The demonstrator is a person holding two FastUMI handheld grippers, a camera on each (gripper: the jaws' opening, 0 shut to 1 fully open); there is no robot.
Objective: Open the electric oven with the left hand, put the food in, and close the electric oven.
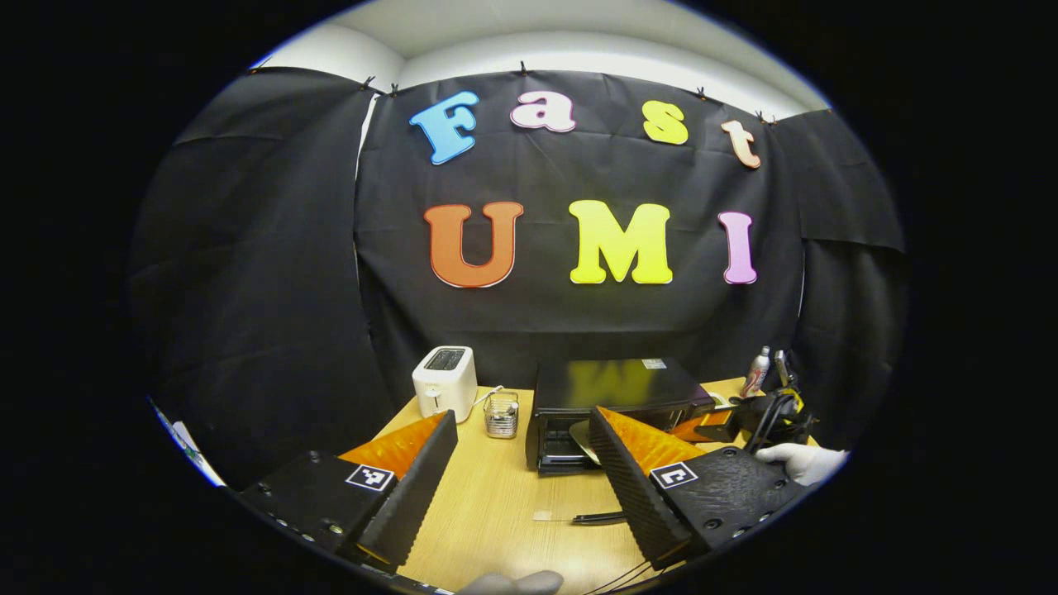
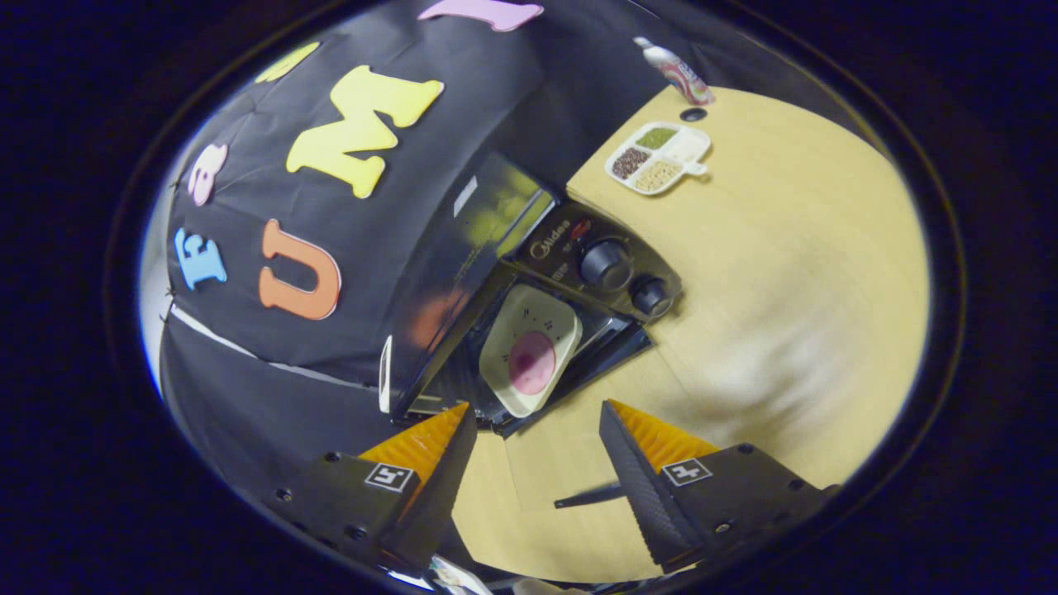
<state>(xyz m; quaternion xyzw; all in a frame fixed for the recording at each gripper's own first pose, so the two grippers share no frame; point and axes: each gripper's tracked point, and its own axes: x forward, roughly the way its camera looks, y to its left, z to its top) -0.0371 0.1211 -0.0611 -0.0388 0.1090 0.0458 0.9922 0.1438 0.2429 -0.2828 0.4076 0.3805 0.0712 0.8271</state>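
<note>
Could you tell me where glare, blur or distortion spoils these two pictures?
Left gripper view: sharp, though the oven top mirrors a yellow glare and fisheye bends the table edges. Right gripper view: strongly tilted, the table at right is smeared, while the plate stays fairly clear.

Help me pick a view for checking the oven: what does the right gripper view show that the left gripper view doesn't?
Right gripper view alone: the plate of food in the open oven, the knobs, a divided snack tray.
Left gripper view alone: a white toaster, a wire holder, a gloved hand.
Both: the oven, the table, a bottle.
</note>
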